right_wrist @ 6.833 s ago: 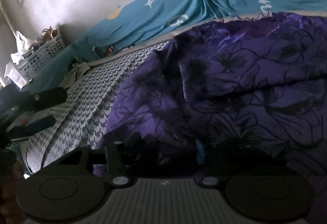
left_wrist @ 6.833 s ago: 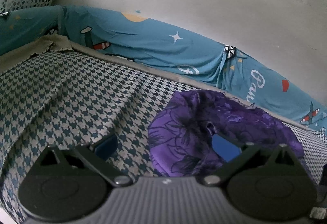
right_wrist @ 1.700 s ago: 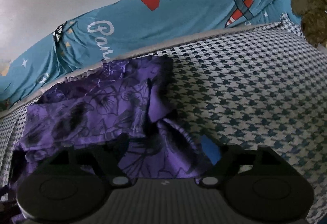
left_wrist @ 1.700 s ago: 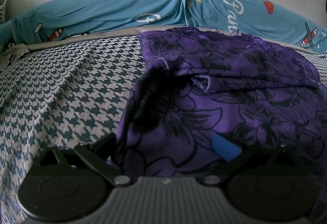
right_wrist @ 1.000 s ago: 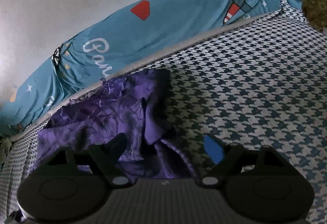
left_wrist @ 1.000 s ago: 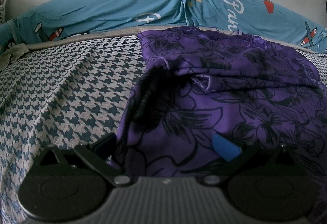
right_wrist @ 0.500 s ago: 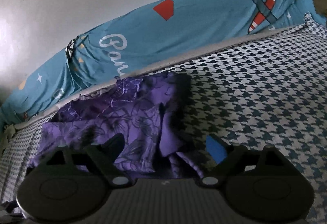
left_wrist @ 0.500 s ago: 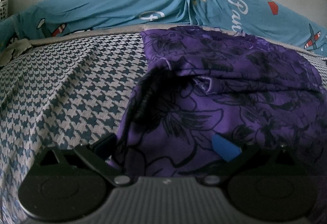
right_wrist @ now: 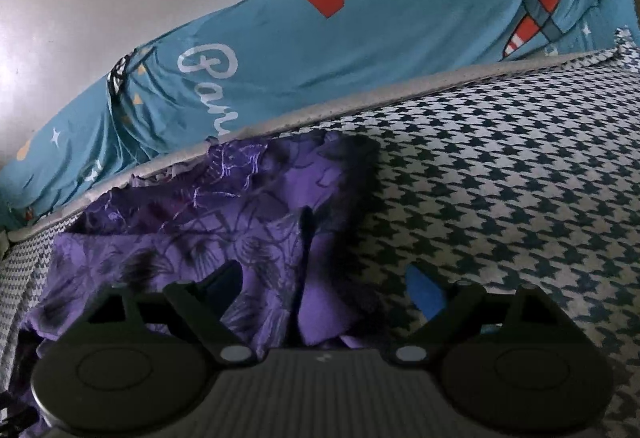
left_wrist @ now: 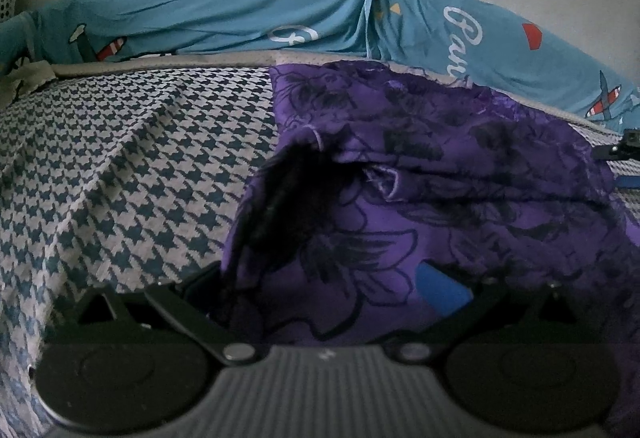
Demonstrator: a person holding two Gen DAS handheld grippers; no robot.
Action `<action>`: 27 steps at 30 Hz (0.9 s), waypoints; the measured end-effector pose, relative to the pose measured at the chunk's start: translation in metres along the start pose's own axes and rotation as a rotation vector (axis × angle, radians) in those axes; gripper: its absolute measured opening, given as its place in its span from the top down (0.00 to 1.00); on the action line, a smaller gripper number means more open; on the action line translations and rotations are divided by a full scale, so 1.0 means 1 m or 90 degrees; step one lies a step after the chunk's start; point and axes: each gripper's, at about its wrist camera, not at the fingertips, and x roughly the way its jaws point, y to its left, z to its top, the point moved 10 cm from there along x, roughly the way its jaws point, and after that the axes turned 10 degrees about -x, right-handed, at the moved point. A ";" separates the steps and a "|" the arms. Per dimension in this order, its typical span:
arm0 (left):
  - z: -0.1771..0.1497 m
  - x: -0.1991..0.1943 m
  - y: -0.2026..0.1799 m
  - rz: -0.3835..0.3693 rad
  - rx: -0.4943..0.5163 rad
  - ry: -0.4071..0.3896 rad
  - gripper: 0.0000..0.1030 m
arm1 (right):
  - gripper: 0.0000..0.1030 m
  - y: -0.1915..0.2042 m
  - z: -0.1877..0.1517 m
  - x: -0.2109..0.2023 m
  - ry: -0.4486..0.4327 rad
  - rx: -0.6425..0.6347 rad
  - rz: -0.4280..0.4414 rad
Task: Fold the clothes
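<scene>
Hand-held grippers [left_wrist: 320,290] [right_wrist: 320,286] tilt downward, jaws spread over purple garment [left_wrist: 460,190].

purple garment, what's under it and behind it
Under the purple garment lies the houndstooth bed cover; behind it, blue patterned bedding against the wall. Whatever lies beneath its folds is hidden.

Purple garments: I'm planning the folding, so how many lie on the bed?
1. The purple garment lies crumpled on the houndstooth bedcover, near the blue sheet. Others may be out of view.
</scene>
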 end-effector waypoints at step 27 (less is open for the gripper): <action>0.018 -0.010 0.000 -0.011 -0.030 -0.018 0.00 | 0.82 0.035 0.019 0.002 -0.061 -0.001 -0.059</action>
